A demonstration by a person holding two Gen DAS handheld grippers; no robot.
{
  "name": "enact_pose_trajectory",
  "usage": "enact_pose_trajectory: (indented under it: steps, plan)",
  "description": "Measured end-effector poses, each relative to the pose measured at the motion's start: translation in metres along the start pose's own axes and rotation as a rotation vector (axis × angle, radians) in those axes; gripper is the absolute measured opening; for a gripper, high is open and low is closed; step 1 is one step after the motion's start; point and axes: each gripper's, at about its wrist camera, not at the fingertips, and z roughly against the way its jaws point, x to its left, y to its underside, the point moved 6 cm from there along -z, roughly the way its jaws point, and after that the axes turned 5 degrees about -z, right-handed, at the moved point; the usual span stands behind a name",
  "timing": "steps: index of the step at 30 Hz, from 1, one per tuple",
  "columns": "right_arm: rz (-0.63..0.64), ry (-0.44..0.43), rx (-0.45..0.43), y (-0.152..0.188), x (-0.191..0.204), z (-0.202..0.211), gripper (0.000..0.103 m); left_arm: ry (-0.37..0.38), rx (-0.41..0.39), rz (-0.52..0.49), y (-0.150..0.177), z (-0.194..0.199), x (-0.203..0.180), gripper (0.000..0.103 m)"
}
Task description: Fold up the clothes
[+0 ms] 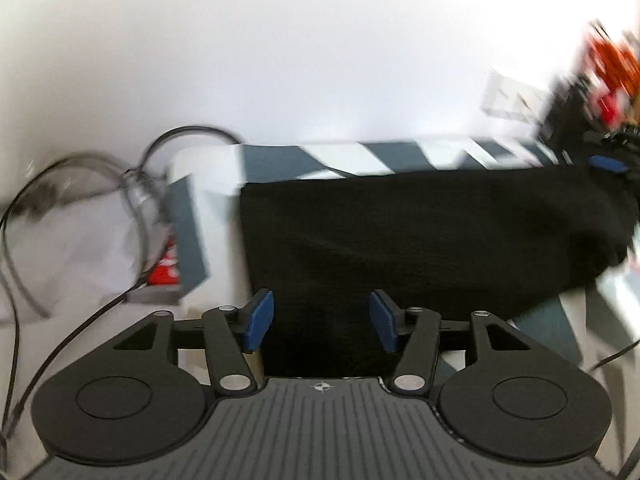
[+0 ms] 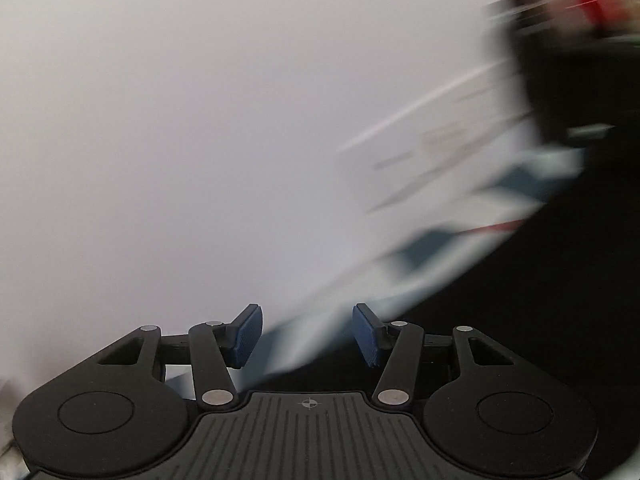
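Left gripper (image 1: 322, 320): jaws spread wide, blue pads (image 1: 260, 319) well apart, nothing pinched between them. It is positioned over the near edge of a black garment (image 1: 420, 240), which shows in the gap between the pads.

The black garment lies spread flat on a surface covered in a blue-and-white striped cloth (image 1: 360, 156). The garment runs from the left gripper out toward the far right, where its end looks bunched. The striped cloth shows along the garment's far edge, at its left side and at the near right.

At the far right end of the garment, a blue pad of the other tool (image 1: 608, 164) is visible in the left wrist view; blur prevents telling whether it touches the fabric.

Left of the cloth: dark cables (image 1: 132, 184) loop against a white wall (image 1: 280, 40), with a red item (image 1: 164, 268) below them, too blurred to identify.

Right gripper (image 2: 308, 334): jaws spread, blue pads (image 2: 246, 334) apart, nothing held. Its view is heavily motion-blurred. The striped cloth (image 2: 432, 248) streaks diagonally ahead of it, with the black garment (image 2: 540, 300) filling the right side.
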Motion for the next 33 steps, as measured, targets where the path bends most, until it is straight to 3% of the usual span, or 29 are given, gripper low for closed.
enact_pose_trajectory:
  steps: [3,5,8,10,20,22,25,28,31,33]
  plan:
    - [-0.123,0.167,-0.09,-0.002,-0.063,0.058,0.048,0.016,0.056,-0.024,0.009,-0.017,-0.016,0.056]
    - [-0.198,0.21,-0.089,0.011,-0.09,0.078,0.047,-0.008,0.078,-0.071,0.015,-0.026,-0.022,0.055]
    - [-0.128,0.306,-0.068,0.029,-0.107,0.089,0.046,-0.053,0.095,-0.17,0.018,-0.03,-0.03,0.055]
    - [-0.083,0.343,-0.063,0.035,-0.107,0.084,0.046,-0.068,0.105,-0.205,0.017,-0.034,-0.032,0.055]
    - [0.096,0.47,-0.05,0.057,-0.089,0.048,0.047,-0.061,0.124,-0.152,0.017,-0.039,-0.03,0.056]
    - [0.133,0.495,-0.047,0.061,-0.086,0.041,0.052,-0.056,0.125,-0.146,0.016,-0.039,-0.029,0.056]
    - [0.19,0.538,-0.043,0.066,-0.082,0.03,0.068,-0.052,0.123,-0.139,0.017,-0.04,-0.028,0.056]
    - [0.263,0.61,-0.039,0.063,-0.083,0.015,0.071,-0.049,0.124,-0.138,0.017,-0.04,-0.028,0.056]
    - [0.183,0.676,-0.075,0.048,-0.099,0.018,0.067,-0.045,0.127,-0.136,0.016,-0.04,-0.027,0.056]
    - [0.101,0.676,-0.089,0.042,-0.109,0.027,0.06,-0.042,0.129,-0.135,0.016,-0.04,-0.027,0.056]
